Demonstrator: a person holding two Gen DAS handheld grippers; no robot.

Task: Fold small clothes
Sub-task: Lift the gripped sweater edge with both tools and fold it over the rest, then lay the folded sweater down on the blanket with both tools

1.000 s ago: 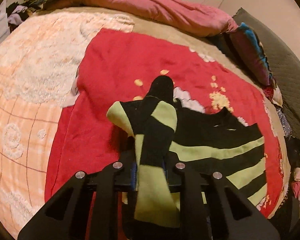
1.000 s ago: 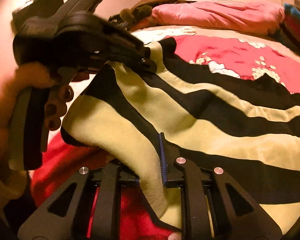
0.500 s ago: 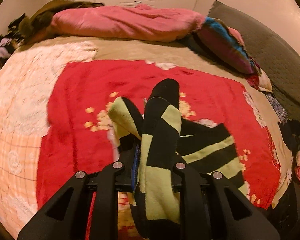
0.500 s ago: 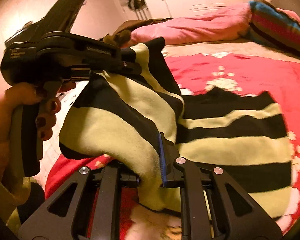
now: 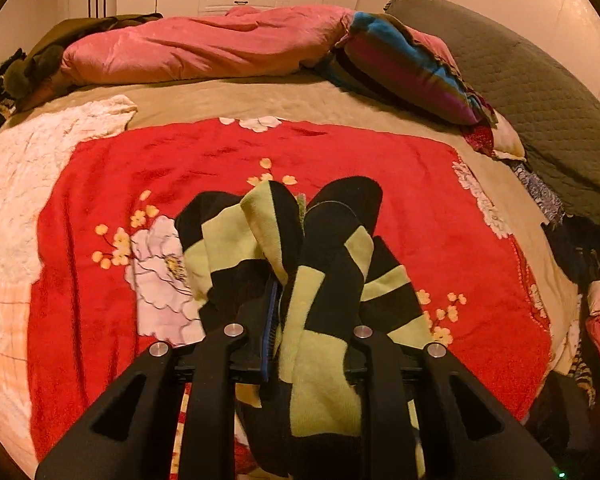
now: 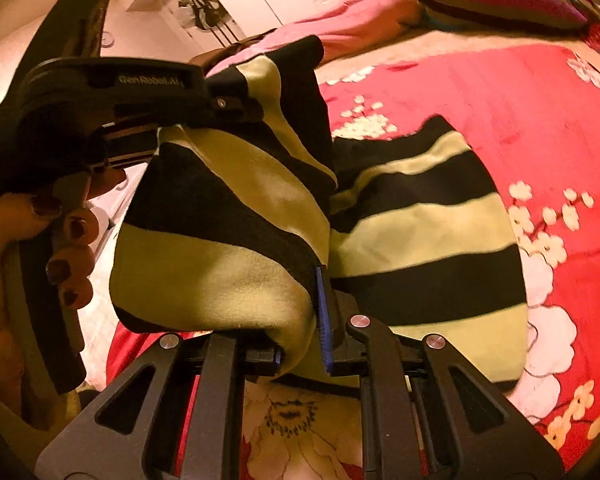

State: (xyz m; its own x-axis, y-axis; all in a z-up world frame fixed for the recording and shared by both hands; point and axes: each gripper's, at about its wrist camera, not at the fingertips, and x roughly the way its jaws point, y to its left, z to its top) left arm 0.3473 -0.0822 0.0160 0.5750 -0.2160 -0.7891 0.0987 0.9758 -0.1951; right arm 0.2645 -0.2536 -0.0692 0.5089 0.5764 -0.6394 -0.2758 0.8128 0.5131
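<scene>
Both grippers angled down over bed (image 5: 260, 100). Left gripper (image 5: 296, 304) pinches striped garment (image 6: 420, 216) corner; right gripper (image 6: 300, 320) clamps another edge. Rest drapes on red blanket (image 5: 100, 184).

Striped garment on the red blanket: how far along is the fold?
Done: part of the striped garment already lies flat on the red floral blanket. In hand: left hand-held gripper and right hand-held gripper each pinch a lifted edge. Left: laying that half down and any further folds.

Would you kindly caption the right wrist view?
Both grippers, right and left, pinch a black-and-yellow striped garment above a red floral blanket.
</scene>
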